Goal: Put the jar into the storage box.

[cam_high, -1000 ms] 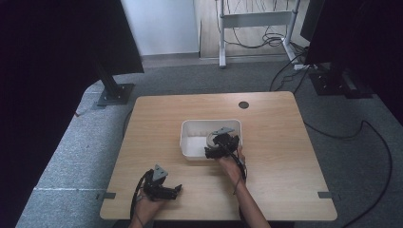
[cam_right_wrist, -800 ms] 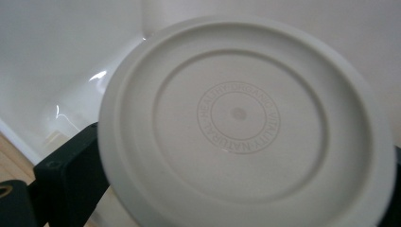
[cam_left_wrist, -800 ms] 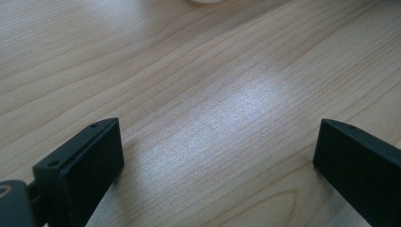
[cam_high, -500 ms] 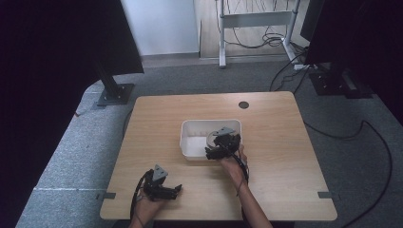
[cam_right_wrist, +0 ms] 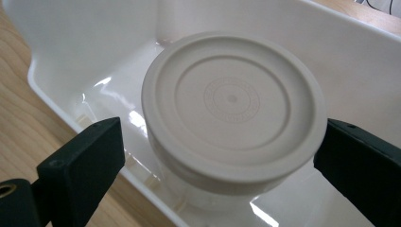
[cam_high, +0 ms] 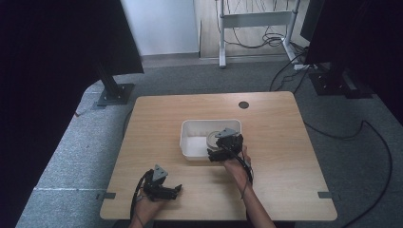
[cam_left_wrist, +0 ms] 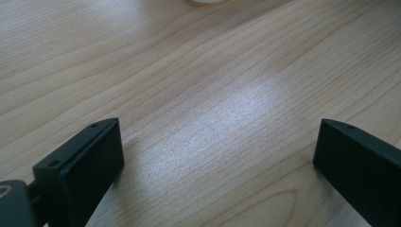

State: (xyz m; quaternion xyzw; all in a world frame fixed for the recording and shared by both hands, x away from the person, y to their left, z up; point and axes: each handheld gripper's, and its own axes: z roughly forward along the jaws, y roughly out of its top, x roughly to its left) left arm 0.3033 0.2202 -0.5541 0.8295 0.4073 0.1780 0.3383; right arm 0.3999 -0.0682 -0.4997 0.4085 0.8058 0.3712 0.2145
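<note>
White lidded jar [cam_right_wrist: 234, 118] stands upright in tub [cam_right_wrist: 85, 42], between right gripper's [cam_right_wrist: 222, 156] spread jaws; left gripper [cam_left_wrist: 215, 161] open, idle, well apart.

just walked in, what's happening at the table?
A person is working with a handheld gripper in each hand. The right gripper is at the white bin in the middle of the wooden table, its jaws open on either side of a round lidded container that stands inside the bin; they do not look closed on it. The left gripper rests open near the table's front edge, with bare wood between its jaws.
</note>
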